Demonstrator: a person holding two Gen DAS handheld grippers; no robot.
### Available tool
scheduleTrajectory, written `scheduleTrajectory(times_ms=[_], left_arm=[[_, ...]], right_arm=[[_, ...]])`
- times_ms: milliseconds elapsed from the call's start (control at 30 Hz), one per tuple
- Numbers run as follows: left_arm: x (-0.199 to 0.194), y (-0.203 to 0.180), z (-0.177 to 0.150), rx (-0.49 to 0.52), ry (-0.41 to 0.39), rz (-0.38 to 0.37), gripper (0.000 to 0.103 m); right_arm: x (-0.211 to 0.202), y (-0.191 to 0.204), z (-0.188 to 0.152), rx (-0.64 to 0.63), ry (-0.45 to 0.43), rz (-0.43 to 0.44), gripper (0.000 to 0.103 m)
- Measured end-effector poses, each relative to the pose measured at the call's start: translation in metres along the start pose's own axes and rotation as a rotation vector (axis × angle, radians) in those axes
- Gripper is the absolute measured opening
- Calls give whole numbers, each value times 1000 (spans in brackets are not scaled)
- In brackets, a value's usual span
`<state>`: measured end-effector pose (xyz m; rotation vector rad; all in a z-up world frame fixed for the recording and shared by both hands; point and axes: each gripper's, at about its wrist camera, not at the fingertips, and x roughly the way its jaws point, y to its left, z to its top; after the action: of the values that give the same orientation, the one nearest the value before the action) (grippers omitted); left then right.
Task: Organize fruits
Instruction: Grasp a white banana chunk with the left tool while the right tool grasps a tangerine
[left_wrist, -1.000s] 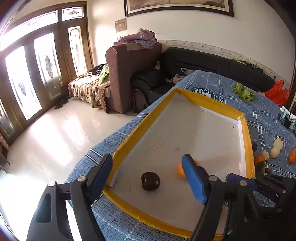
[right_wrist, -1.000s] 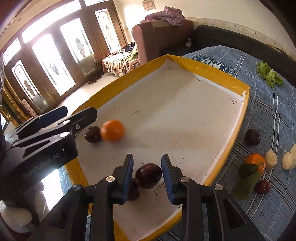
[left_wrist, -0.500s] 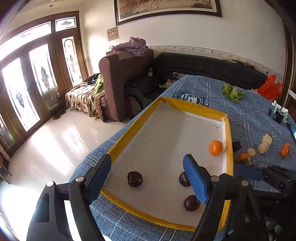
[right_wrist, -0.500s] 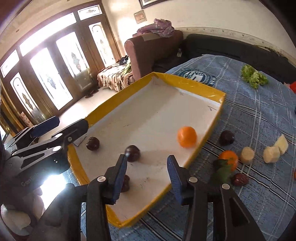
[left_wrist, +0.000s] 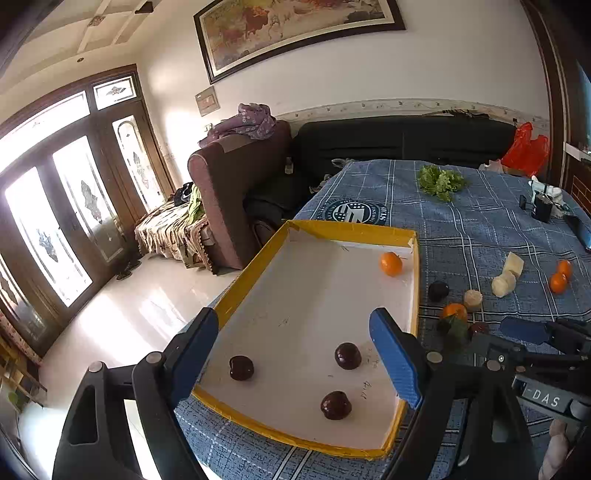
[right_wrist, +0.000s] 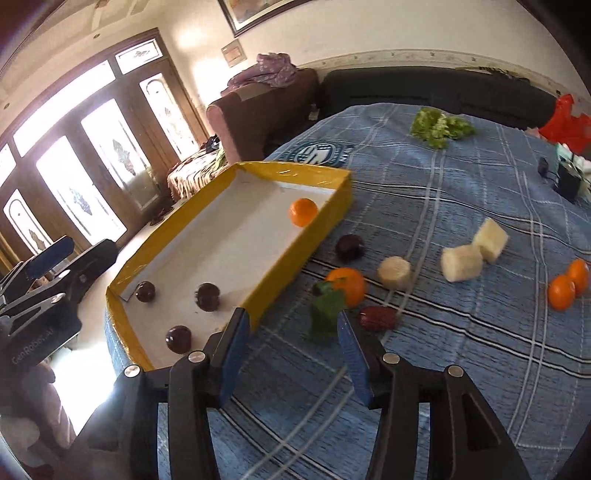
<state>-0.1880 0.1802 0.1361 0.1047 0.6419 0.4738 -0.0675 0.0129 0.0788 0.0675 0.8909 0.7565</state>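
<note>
A yellow-rimmed white tray (left_wrist: 343, 230) (right_wrist: 280, 273) lies on the blue cloth. It holds three dark fruits (left_wrist: 347, 355) (right_wrist: 208, 296) near its front and one orange (left_wrist: 390, 263) (right_wrist: 303, 211) at its far right corner. My left gripper (left_wrist: 295, 354) is open and empty above the tray's front. My right gripper (right_wrist: 291, 347) is open and empty over the cloth, right of the tray. Just beyond it lie an orange with a green leaf (right_wrist: 345, 286), a dark red fruit (right_wrist: 378, 317) and a dark fruit (right_wrist: 349, 247).
White cut pieces (right_wrist: 461, 262) and two more oranges (right_wrist: 567, 286) lie further right on the cloth. Lettuce (right_wrist: 439, 127) lies at the far side. A small black device (right_wrist: 567, 181) stands at the right. The table's front edge is by the tray.
My right gripper let go of a dark fruit in the tray, opened and drew back right over the cloth. The orange rolled to the tray's far corner. Both grippers rose.
</note>
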Motion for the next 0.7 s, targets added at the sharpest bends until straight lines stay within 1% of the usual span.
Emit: scheduleTrajectory(times_ms=[167,233,300,367,467,533,600,700], left_arm=[[2,-13,4,30,5,-30,84],[10,-5,9,5,21,-43,84],[19,11,15,-53,48,-72,84],[27,27,19,-123,85,-135,84],[34,31,22,-162,112,-216,84],[37,19,23,-148,111,-258,84],[42,0,22,-134,127,-318,84],[54,-38,19,-95,176,-431,84]], right_arm=[[-12,-27,-6,54,-12,-22,55],[-16,-38,-7,69,-15,-36,55],[-20,-48,-6,83,-20,-49,55],[-25,-59,-3,96,-34,-61,55],[-35,-81,3,108,-60,-95,55],[-48,-106,9,142,-85,-135,55],[-61,-132,15,195,-111,-172,55],[-79,-168,19,277,-149,-210,55]])
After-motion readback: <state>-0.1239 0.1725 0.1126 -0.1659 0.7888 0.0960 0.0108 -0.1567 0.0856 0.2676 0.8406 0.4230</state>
